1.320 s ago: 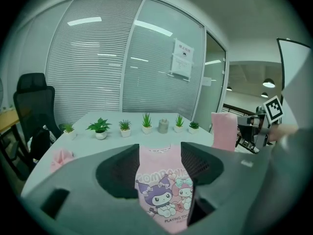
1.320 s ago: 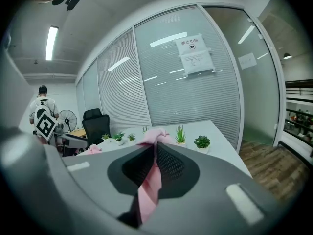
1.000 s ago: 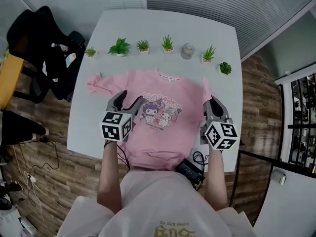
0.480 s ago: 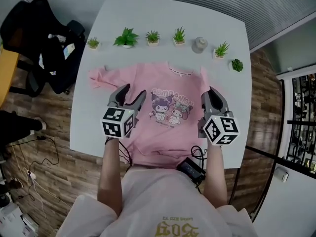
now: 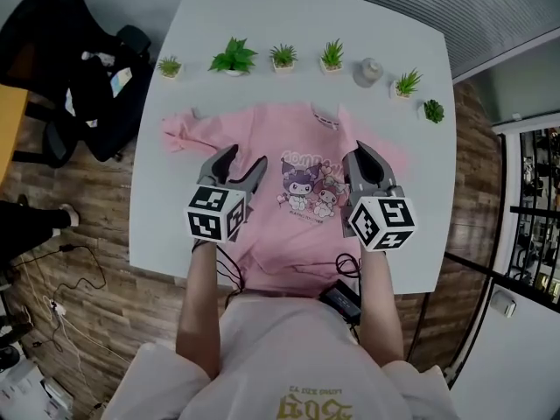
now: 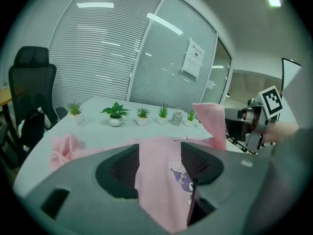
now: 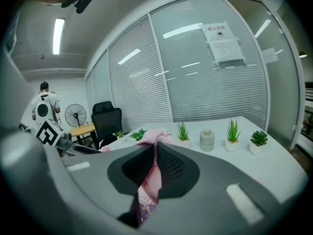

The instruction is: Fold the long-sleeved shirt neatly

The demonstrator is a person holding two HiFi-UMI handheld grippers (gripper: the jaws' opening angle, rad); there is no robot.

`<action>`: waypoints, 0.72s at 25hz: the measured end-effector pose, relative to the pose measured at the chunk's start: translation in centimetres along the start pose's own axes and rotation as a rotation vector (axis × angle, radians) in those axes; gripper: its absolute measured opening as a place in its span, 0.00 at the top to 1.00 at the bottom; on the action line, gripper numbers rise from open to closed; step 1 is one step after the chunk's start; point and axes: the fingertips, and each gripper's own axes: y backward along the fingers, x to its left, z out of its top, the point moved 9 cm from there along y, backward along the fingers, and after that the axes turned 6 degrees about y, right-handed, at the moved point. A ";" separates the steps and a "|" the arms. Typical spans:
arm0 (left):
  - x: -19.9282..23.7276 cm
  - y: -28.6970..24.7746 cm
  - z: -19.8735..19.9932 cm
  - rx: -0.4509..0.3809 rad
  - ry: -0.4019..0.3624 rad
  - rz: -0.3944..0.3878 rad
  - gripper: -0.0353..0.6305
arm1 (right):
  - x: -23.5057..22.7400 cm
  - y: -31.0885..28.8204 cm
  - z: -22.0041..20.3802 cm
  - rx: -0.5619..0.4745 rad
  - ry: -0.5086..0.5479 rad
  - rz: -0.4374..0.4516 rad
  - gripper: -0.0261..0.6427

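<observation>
A pink long-sleeved shirt (image 5: pixel 280 138) with a cartoon print lies face up on the white table (image 5: pixel 289 16). Its left sleeve (image 5: pixel 179 134) lies bunched toward the table's left edge. My right gripper (image 5: pixel 357 153) is shut on the right sleeve (image 7: pixel 155 132) and holds it lifted over the shirt's right chest, beside the print. The left gripper view shows that raised sleeve (image 6: pixel 211 119) hanging from the right gripper (image 6: pixel 247 124). My left gripper (image 5: pixel 245 160) hovers open above the shirt's left side, with only the flat shirt body (image 6: pixel 161 175) seen between its jaws.
Small potted plants (image 5: pixel 233 57) and a grey bottle (image 5: pixel 368 71) line the table's far edge. A black office chair (image 5: pixel 79 68) stands at the left. A black device with cables (image 5: pixel 339 297) sits at the near edge by the hem.
The right gripper has carried the pinched sleeve leftward, from the shirt's right edge to beside the print. The left gripper has stayed open and sunk slightly over the shirt's left side.
</observation>
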 end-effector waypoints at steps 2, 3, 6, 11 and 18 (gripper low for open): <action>0.4 -0.1 -0.3 0.005 0.010 -0.003 0.55 | 0.9 -0.9 -0.4 0.009 0.009 0.008 0.92; 0.6 -0.1 -0.4 0.008 0.013 -0.006 0.55 | 1.3 -1.4 -0.6 0.014 0.012 0.011 0.92; 1.1 -0.2 -0.6 0.015 0.019 -0.017 0.55 | 2.6 -3.2 -1.6 0.036 0.027 0.025 0.92; 1.6 -0.3 -1.1 0.024 0.028 -0.025 0.55 | 4.2 -5.5 -3.0 0.057 0.030 0.032 0.92; 2.8 -0.5 -1.8 0.033 0.059 -0.014 0.56 | 6.0 -8.9 -5.7 0.121 0.103 0.038 0.92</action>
